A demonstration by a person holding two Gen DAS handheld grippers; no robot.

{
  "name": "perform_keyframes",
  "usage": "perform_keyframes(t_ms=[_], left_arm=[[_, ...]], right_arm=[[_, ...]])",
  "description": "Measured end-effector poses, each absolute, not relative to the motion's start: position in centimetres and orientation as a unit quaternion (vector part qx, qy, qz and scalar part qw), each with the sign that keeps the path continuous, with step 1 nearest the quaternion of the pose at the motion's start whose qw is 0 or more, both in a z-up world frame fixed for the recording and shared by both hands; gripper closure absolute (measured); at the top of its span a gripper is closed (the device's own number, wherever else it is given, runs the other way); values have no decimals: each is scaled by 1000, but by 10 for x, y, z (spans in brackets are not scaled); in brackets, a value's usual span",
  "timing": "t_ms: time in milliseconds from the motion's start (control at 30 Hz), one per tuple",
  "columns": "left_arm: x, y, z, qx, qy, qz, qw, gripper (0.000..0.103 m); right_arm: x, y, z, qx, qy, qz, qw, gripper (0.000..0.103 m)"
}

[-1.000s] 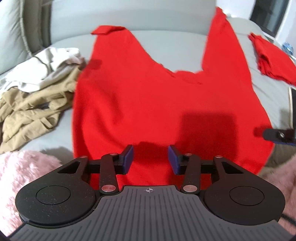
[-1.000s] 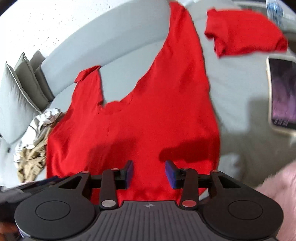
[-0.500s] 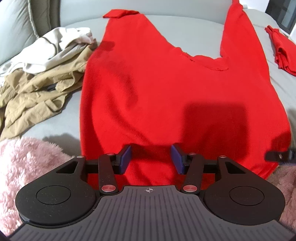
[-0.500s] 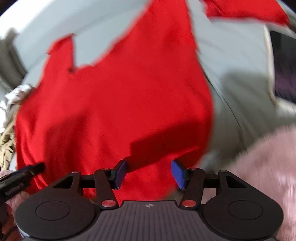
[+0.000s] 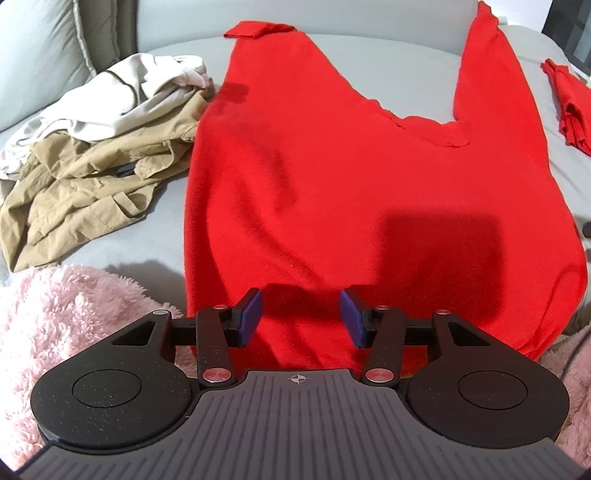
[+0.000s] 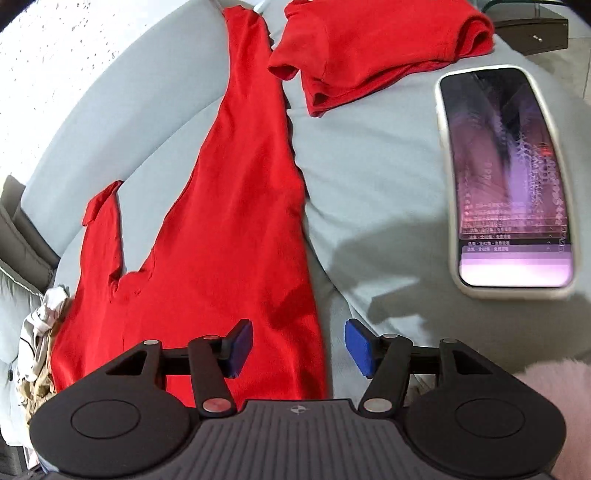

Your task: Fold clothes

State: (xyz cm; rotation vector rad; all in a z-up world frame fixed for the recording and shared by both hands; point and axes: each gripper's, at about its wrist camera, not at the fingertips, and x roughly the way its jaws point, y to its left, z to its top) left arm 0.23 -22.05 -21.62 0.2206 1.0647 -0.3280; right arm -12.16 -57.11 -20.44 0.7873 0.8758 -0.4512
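A red garment point(image 5: 332, 177) lies spread flat on the grey sofa seat, two long parts reaching toward the backrest. It also shows in the right wrist view point(image 6: 207, 258). My left gripper point(image 5: 300, 317) is open and empty, low over the garment's near hem. My right gripper point(image 6: 298, 347) is open and empty, straddling the garment's right edge near the hem. A folded red garment point(image 6: 373, 48) lies at the far right, also visible in the left wrist view point(image 5: 569, 103).
A heap of beige and tan clothes point(image 5: 96, 147) lies left of the red garment. A phone point(image 6: 506, 177) with a lit screen lies on the seat to the right. Pink fluffy fabric point(image 5: 62, 314) covers the near edge. The sofa backrest point(image 5: 332, 18) stands behind.
Both grippers have moved toward the garment's near hem and stayed open. The right gripper shifted to the garment's right edge, bringing the phone into fuller view.
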Motion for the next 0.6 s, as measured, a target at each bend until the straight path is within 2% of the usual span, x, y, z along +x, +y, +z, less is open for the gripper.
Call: perform_keyframes(t_ms=[100, 233, 333, 400, 533, 600], left_arm=[[3, -222, -216, 108, 505, -153, 843, 50], [4, -225, -218, 116, 507, -150, 841, 50], [4, -227, -220, 120, 508, -151, 840, 50], [4, -228, -220, 121, 508, -152, 839, 49], [5, -227, -221, 117, 509, -153, 839, 49], [6, -227, -221, 116, 509, -154, 839, 49]], right_arm=[[-120, -577, -214, 393, 390, -216, 804, 59], [-117, -583, -224, 409, 389, -217, 796, 63], [-115, -583, -228, 397, 375, -223, 808, 68], [-112, -582, -230, 389, 371, -218, 814, 77], [-107, -575, -228, 360, 376, -207, 828, 82], [-106, -574, -228, 352, 377, -203, 832, 95]])
